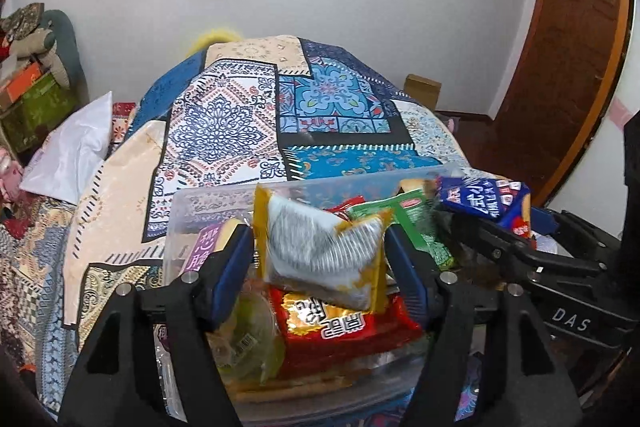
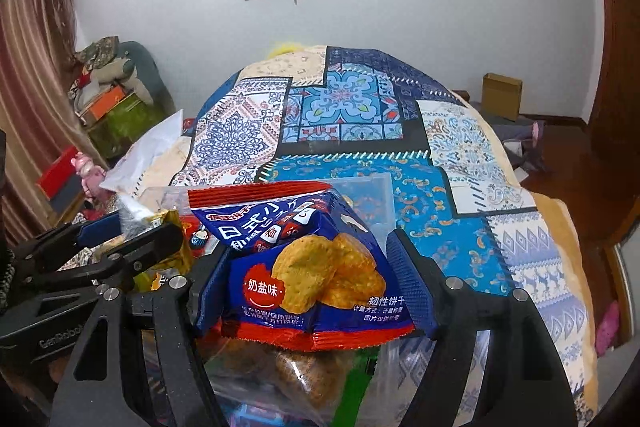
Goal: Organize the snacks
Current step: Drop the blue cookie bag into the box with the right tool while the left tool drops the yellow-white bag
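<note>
My left gripper [image 1: 320,251] is shut on a yellow-and-grey snack packet [image 1: 320,247], held above a clear plastic bin [image 1: 208,203] full of snacks, over a red packet [image 1: 340,323]. My right gripper [image 2: 310,275] is shut on a blue biscuit packet [image 2: 308,267] with red ends, above the same bin [image 2: 376,187]. In the left wrist view the right gripper [image 1: 500,239] holds that blue packet [image 1: 484,199] at the right. In the right wrist view the left gripper [image 2: 136,235] shows at the left.
The bin stands on a bed with a patchwork cover [image 1: 248,115]. A green packet [image 1: 416,227] and a purple one [image 1: 204,247] lie in the bin. A white bag [image 1: 76,151] lies left. A wooden door [image 1: 560,67] stands right. A cardboard box [image 2: 502,95] sits beyond the bed.
</note>
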`<state>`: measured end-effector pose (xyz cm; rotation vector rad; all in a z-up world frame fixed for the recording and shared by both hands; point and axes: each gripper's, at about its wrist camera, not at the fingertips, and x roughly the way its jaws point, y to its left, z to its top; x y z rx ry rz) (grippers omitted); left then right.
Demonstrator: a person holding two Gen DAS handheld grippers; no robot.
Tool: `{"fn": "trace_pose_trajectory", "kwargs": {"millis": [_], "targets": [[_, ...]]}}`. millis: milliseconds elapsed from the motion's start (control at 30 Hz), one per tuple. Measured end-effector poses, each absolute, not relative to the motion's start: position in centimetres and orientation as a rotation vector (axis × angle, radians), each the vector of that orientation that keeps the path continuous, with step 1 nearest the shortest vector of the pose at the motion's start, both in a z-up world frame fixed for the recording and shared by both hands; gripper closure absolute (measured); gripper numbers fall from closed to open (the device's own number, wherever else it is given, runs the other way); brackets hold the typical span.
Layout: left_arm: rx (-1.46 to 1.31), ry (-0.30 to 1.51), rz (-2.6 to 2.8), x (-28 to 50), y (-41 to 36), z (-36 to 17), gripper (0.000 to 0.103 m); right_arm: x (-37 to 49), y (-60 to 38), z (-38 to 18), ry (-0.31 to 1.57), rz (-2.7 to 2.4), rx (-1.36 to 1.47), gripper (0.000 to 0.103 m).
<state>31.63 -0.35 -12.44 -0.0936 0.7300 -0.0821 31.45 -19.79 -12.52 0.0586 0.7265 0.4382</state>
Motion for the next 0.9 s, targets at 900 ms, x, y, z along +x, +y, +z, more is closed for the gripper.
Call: {"fn": "trace_pose_trajectory", "kwargs": {"millis": [900], "targets": [[-0.089, 0.392, -0.076, 13.5, -0.4, 1.2, 0.027, 17.4, -23.1, -0.2, 0.443, 0.526, 0.026, 0.018]]}}
